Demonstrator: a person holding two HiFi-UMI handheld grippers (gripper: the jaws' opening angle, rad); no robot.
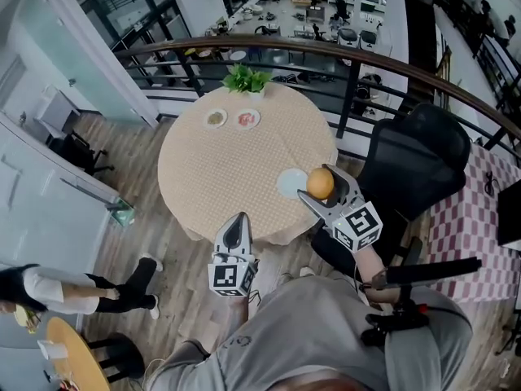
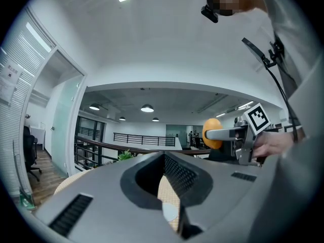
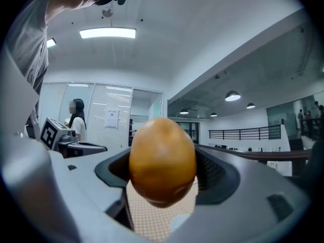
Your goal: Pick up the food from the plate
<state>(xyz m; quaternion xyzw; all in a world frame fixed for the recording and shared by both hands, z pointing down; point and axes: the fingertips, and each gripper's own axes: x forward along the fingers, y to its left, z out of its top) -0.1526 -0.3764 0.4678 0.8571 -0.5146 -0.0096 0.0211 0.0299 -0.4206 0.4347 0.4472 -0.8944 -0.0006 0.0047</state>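
**Holding the food clear of the plate**

Nearest of all is the person's grey-shirted torso, with both grippers held out level over the near edge of the round table (image 1: 236,169).

On the left, the left gripper (image 1: 238,222) has its jaws pressed together and nothing between them.

On the right, the right gripper (image 1: 319,184) stands wide, pinching the food (image 1: 320,183). This is a round orange-brown piece, clamped between both pads and held in the air. The pale plate (image 1: 285,186) lies bare on the checked cloth just left of the food and below it.

Right of the table stands a black office chair (image 1: 415,165).

At the far side of the table sit two small dishes (image 1: 216,118), side by side. Behind them is a green plant (image 1: 247,78), next to the curved railing (image 1: 366,55).
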